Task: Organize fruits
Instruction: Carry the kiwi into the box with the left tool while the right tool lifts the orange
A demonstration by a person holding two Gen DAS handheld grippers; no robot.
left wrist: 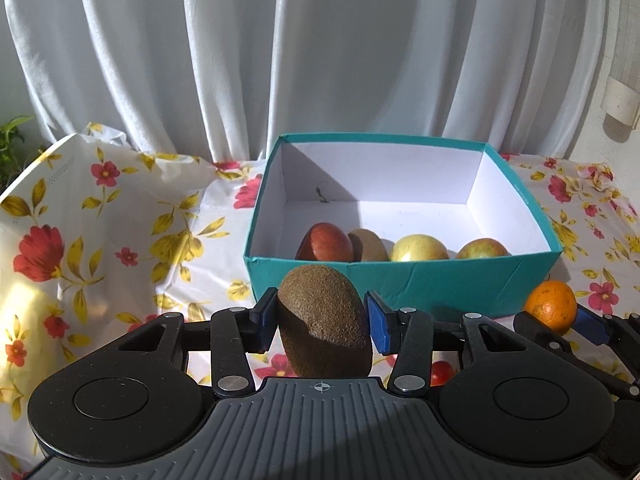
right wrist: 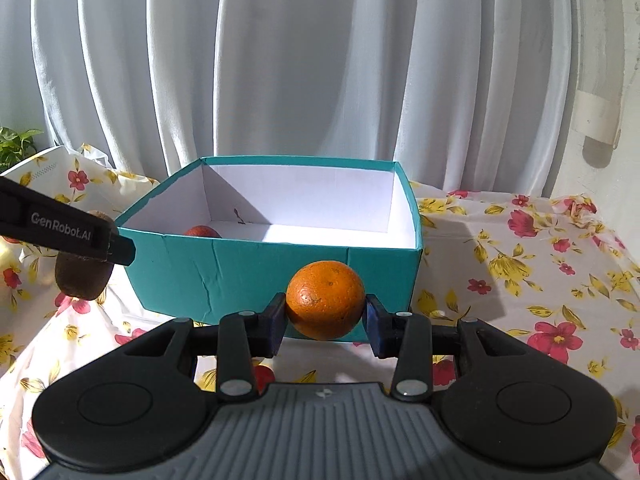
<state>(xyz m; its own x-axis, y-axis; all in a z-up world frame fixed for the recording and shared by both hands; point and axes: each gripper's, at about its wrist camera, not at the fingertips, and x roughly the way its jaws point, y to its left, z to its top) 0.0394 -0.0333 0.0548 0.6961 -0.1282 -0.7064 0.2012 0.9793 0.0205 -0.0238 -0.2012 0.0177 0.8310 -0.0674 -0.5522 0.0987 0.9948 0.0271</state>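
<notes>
Left gripper [left wrist: 323, 322] is pinching a kiwi [left wrist: 323, 320] at lower centre of the left wrist view, both blue pads pressing on its sides, fruit standing on end and tilting a little to the left. It is sitting in front of the near wall of the teal box [left wrist: 404, 284], not over the opening.

Right gripper [right wrist: 325, 320] is pinching an orange [right wrist: 326, 300] at lower centre of the right wrist view, pads touching both sides, also just in front of the box's near wall. The same orange is showing at the right edge of the left wrist view, clamped between the other tool's fingers.

Box is sitting on a table under a floral cloth [left wrist: 100, 220], white curtain [left wrist: 280, 40] hanging behind. Inside the box, along the near wall in the left wrist view, left to right: red apple [left wrist: 326, 242], a second kiwi [left wrist: 368, 245] touching it, yellow apple [left wrist: 418, 247], yellow-red apple [left wrist: 482, 249]. Rest of the box floor is showing white.

In the right wrist view the left tool's finger is crossing the left edge, gripping the first kiwi just beside the box's left corner. Green plant [right wrist: 16, 144] is peeking in at far left.
</notes>
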